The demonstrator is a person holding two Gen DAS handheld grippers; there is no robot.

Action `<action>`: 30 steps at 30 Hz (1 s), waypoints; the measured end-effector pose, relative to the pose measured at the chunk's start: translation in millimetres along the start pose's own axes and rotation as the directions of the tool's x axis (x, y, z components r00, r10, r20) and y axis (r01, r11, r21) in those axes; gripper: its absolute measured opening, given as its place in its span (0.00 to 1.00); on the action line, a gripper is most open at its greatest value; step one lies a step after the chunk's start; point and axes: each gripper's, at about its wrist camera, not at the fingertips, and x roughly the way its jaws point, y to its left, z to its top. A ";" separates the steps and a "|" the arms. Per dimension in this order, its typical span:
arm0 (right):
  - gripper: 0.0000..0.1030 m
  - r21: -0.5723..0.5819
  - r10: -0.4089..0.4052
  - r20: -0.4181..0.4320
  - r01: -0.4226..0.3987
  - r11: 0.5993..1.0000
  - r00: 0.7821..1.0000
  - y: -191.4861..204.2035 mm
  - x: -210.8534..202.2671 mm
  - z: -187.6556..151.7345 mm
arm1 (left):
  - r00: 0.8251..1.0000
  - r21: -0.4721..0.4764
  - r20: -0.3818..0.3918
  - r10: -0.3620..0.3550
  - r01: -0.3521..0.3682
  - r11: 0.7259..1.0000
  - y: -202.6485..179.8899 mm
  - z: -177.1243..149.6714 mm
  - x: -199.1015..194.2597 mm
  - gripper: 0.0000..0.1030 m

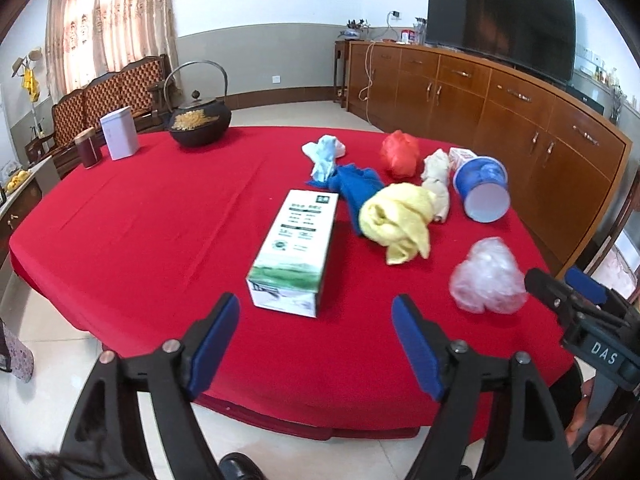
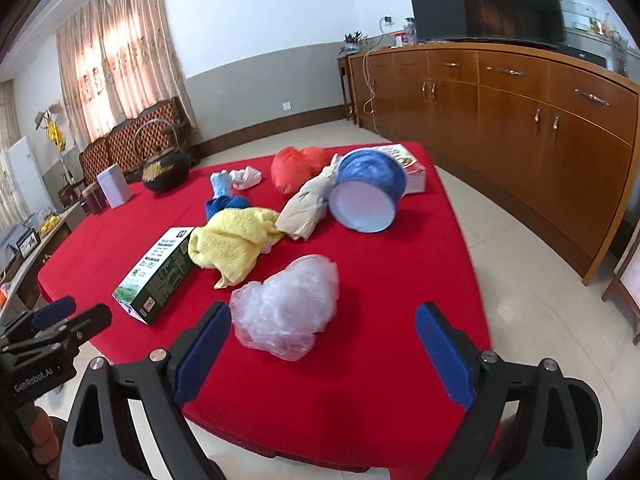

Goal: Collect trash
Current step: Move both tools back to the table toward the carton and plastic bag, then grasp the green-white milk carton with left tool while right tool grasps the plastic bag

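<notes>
Red tablecloth (image 1: pixel 160 216) over whole table, tiled floor below. Left gripper (image 1: pixel 316 344) at near edge, jaws wide apart, holding nothing; green-white carton (image 1: pixel 294 248) lying just beyond. Right gripper (image 2: pixel 324 344) also spread wide, empty; crumpled clear plastic bag (image 2: pixel 286 304) just ahead, close to its left pad. Yellow cloth (image 1: pixel 400 220) mid-table, touching blue cloth (image 1: pixel 354 186) and beige wad (image 1: pixel 438 184). Blue paper cup (image 1: pixel 482 188) tipped on side, right; small printed box (image 2: pixel 408 164) behind it. Red bag (image 1: pixel 400 152) and pale blue-white wad (image 1: pixel 326 154) farther back. Far left: black kettle (image 1: pixel 198 122), white tin (image 1: pixel 119 133), dark jar (image 1: pixel 88 148). Wooden sideboard (image 1: pixel 500 100) right with TV (image 1: pixel 500 20); curtains (image 1: pixel 108 20), wooden bench (image 1: pixel 108 96) far left.
</notes>
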 end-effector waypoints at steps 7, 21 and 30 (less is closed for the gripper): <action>0.92 -0.013 0.007 -0.034 -0.007 1.000 0.999 15.8 21.4 0.7 | 1.000 -0.006 -0.022 0.002 -0.002 1.000 13.6 5.2 19.0 0.78; 0.92 -0.009 -0.074 -0.103 0.073 0.997 0.992 14.6 65.8 6.6 | 0.997 0.001 -0.075 -0.009 0.009 1.000 18.4 17.0 68.4 0.78; 0.74 0.014 -0.033 -0.121 0.035 0.999 0.992 14.1 79.4 5.6 | 0.996 -0.009 -0.083 -0.031 0.030 1.000 20.4 14.5 78.8 0.59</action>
